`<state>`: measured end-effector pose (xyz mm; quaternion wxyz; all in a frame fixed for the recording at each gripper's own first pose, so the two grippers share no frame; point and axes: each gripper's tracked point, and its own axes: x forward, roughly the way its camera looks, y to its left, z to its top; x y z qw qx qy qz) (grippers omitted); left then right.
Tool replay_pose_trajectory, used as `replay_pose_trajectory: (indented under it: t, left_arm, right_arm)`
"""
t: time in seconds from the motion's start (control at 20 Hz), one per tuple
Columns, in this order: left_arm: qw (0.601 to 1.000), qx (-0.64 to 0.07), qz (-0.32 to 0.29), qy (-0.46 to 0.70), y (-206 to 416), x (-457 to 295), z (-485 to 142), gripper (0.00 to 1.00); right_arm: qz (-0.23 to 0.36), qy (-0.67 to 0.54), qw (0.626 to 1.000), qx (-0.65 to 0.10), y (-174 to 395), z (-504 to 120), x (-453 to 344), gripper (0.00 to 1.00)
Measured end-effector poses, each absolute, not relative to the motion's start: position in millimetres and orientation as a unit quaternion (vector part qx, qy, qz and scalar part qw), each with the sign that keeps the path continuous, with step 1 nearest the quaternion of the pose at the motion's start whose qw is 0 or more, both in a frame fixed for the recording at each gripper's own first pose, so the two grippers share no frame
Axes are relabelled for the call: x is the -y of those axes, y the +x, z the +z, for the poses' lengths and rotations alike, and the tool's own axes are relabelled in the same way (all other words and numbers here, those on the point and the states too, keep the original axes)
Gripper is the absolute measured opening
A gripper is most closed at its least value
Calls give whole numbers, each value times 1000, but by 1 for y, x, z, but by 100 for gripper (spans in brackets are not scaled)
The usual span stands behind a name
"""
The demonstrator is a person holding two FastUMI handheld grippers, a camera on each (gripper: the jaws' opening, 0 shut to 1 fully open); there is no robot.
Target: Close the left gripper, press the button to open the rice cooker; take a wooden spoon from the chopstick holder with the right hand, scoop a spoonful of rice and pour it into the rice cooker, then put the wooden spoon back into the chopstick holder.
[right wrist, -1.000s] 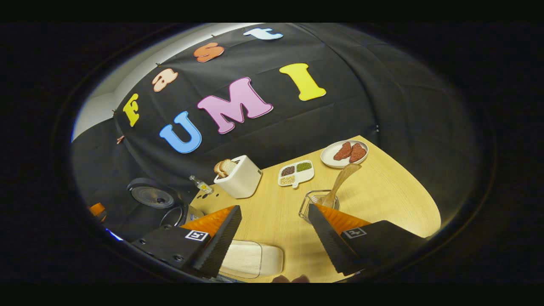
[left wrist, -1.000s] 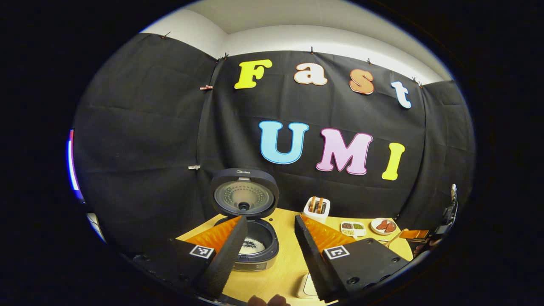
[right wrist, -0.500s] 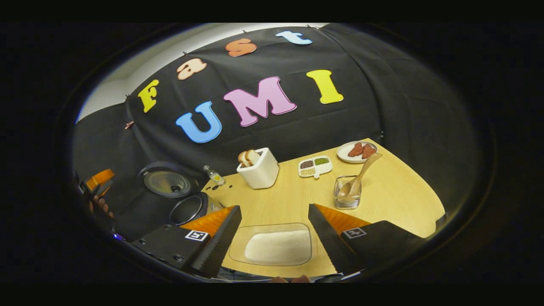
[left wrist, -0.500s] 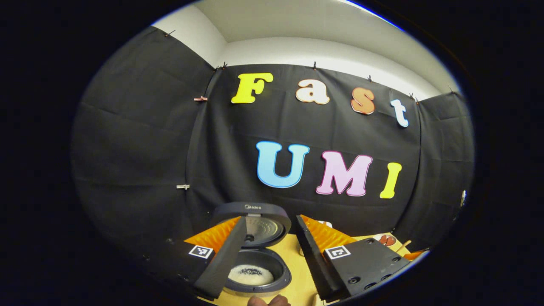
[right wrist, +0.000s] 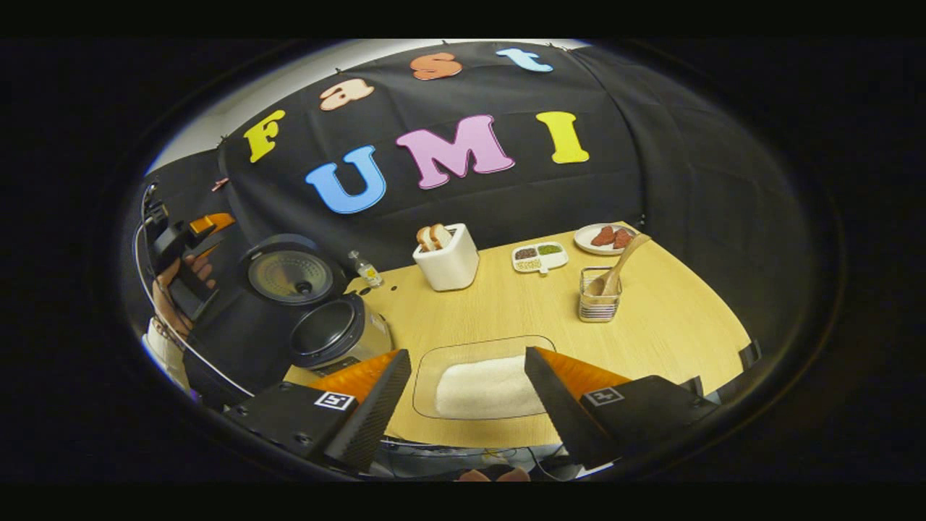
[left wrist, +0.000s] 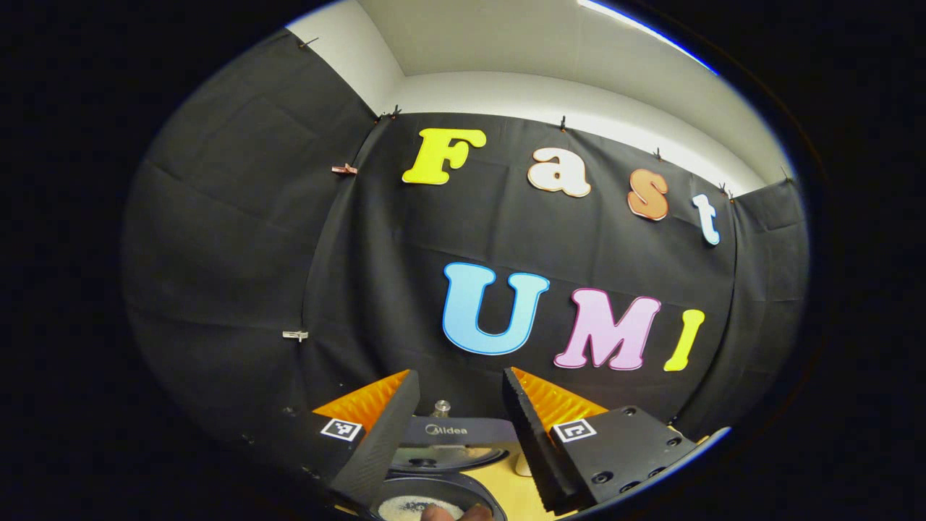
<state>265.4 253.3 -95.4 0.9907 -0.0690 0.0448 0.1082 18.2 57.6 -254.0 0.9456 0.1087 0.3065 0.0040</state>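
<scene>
Wooden spoon (right wrist: 613,271) back in the wire chopstick holder (right wrist: 598,304), rice cooker (right wrist: 329,336) open.
From the right gripper view, left to right, I see the left gripper (right wrist: 189,239) held up by a hand (right wrist: 173,289), the cooker with its lid (right wrist: 289,275) raised, the toaster (right wrist: 448,264), the clear tray of rice (right wrist: 485,383) between my right gripper (right wrist: 466,373) fingers, then the holder. Both grippers stand apart, holding nothing; the left gripper (left wrist: 456,394) points up at the cloth wall.

The brand name "Midea" is read on the raised lid (left wrist: 452,433) of the rice cooker (left wrist: 434,477) in the left gripper view. Square coded markers, without legible characters, are carried on the fingers (left wrist: 376,441).
</scene>
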Motion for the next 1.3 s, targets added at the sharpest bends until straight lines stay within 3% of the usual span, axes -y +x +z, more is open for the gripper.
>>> replay_pose_trajectory:
  t: [0.25, 0.35, 0.4, 0.5, 0.75, 1.3]
  left_arm:
    - [978, -140, 125, -96, 294, -265, -162, 81]
    - [983, -115, 123, -78, 291, -261, -150, 85]
    - [982, -122, 122, -80, 287, -259, -154, 81]
    - [983, -121, 121, -70, 274, -255, -158, 84]
    - [983, -126, 117, -64, 233, -238, -170, 82]
    - [976, -187, 109, -37, 130, -196, -257, 82]
  right_arm:
    - [-3, 98, 947, -305, 18, -245, -51, 99]
    - [-5, 104, 947, -305, 19, -244, -50, 99]
    - [-5, 108, 946, -307, 19, -246, -50, 99]
    - [-2, 112, 943, -312, 21, -250, -50, 99]
    - [14, 117, 941, -316, 26, -253, -58, 99]
    - [26, 136, 930, -340, 24, -268, -63, 98]
